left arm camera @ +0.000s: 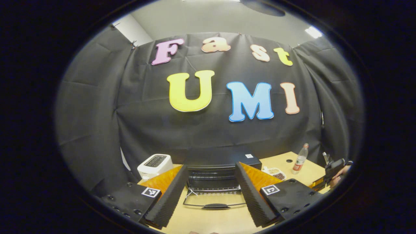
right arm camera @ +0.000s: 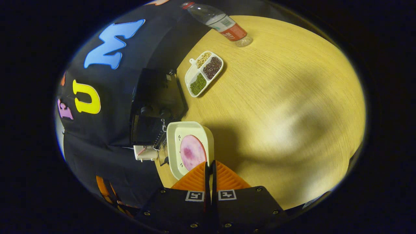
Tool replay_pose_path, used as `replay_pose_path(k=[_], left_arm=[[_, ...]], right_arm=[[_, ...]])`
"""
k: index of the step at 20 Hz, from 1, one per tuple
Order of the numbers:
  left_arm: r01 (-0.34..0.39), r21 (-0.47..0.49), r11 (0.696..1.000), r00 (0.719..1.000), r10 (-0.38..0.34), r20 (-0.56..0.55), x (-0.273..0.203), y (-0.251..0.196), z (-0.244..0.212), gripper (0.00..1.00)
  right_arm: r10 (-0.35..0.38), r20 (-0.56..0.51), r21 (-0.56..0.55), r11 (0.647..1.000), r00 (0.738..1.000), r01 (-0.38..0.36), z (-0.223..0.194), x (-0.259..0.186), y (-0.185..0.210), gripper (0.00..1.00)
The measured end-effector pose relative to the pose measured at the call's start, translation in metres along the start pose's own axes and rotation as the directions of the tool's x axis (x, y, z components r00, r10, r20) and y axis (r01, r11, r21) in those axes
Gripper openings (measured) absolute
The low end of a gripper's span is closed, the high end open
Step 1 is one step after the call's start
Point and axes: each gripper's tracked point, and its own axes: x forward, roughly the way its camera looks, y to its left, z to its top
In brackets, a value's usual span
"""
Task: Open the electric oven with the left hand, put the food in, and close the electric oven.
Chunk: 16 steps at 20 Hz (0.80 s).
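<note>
The right gripper (right arm camera: 209, 169) pinches the white plate (right arm camera: 190, 151) of food just beside the open oven (left arm camera: 213, 177), while the left gripper (left arm camera: 211, 195) gapes empty in front of it.

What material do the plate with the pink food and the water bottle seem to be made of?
The plate looks like glazed ceramic or melamine: cream, smooth, thick rounded rim, faint sheen. Which one, I cannot tell. The water bottle looks like thin clear plastic: see-through wall, wrapped red label, small cap.
</note>
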Motion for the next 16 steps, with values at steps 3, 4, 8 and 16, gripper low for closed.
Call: replay_pose_path(k=[3, 4, 8, 16], left_arm=[[0.032, 0.014, 0.999, 0.999, -0.033, 0.026, -0.010, 0.020, -0.002, 1.00], [0.037, 0.016, 0.999, 0.999, -0.037, 0.032, -0.012, 0.027, -0.004, 1.00], [0.021, -0.019, 1.000, 0.999, -0.021, 0.031, -0.024, 0.060, -0.013, 1.00], [-0.056, -0.052, 0.997, 0.998, 0.057, 0.015, -0.046, 0.121, -0.029, 1.00]], right_arm=[[0.009, 0.032, 0.010, 1.000, 0.999, -0.009, -0.025, 0.012, 0.048, 0.01], [0.014, 0.039, 0.016, 1.000, 0.999, -0.014, -0.031, 0.019, 0.062, 0.01], [0.017, 0.080, 0.058, 0.998, 0.997, -0.022, -0.045, 0.051, 0.111, 0.02], [-0.036, 0.168, 0.237, 0.971, 0.985, -0.005, -0.042, 0.127, 0.166, 0.01]])
